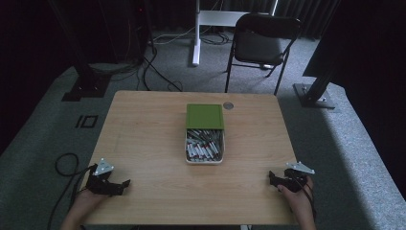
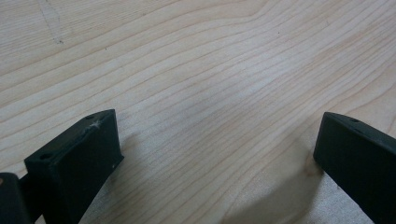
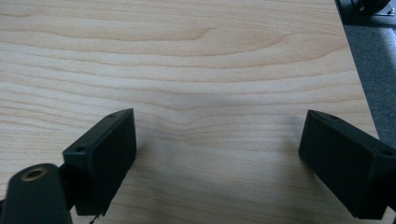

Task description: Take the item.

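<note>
Box: white rectangular tray of pens, green lid slid back, mid light wooden table.
Left gripper: jaws wide, near corner.
Right gripper: jaws wide, opposite corner.
Behind: black folding chair.

No legible text or labels anywhere.

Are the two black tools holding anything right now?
No. The left tool and right tool are both open over the bare wooden table, nothing between their jaws.
</note>
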The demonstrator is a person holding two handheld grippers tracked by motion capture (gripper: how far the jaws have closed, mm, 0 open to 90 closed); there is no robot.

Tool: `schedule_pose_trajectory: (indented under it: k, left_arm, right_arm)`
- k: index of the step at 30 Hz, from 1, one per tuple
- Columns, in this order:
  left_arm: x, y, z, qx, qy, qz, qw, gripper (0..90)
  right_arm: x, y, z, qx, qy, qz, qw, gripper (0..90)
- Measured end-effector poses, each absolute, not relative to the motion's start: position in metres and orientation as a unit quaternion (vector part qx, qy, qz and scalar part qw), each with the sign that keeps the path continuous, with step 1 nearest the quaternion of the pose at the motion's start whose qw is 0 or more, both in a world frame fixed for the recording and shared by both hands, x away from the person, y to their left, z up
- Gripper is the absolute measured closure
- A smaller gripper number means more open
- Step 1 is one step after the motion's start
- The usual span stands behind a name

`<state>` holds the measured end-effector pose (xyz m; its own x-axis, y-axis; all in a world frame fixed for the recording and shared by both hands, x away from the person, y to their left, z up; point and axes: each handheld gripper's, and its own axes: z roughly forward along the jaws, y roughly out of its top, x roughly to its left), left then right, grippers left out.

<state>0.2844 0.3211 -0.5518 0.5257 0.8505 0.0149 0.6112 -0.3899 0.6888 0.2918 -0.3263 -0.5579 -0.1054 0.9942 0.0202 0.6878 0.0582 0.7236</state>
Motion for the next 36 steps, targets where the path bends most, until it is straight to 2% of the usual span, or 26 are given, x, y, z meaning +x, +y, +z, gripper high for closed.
schedule_pose_trajectory:
  k: [27,36]
  left_arm:
    - [0.2845,0.3215,-0.5519,0.813,0.448,0.186,0.321,1.4]
    - [0.2845,0.3215,-0.5519,0.813,0.448,0.186,0.321,1.4]
  right_arm:
    - [0.2917,-0.3253,-0.5578,0.62,0.679,0.298,0.258,11.3]
    - [0.2951,-0.3209,-0.5538,0.621,0.676,0.308,0.25,14.3]
